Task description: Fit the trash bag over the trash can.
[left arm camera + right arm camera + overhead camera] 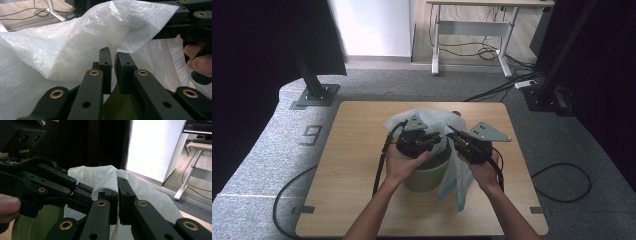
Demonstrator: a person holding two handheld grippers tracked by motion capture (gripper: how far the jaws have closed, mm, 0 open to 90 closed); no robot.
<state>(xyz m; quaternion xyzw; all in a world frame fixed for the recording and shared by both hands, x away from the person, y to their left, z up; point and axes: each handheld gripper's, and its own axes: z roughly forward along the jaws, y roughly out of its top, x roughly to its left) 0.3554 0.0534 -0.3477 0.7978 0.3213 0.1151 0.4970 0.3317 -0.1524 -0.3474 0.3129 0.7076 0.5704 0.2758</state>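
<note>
Now the thin bag (432,121) is pinched by both claws, left (113,53) and right (117,182); it should be pulled gently over the green bin (428,175).

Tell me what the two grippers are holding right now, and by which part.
Both hold the white plastic bag by its upper edge, above the green bin. The left gripper pinches one fold of the film; the right gripper pinches another fold beside it.

Both grippers black: left gripper (113,58) and right gripper (117,186) have flat linkage bars w/ brass bushings behind the fingers (105,62), grey 3-cornered plates on top (drilled holes), black cables trailing; forearms bare, no sleeves
</note>
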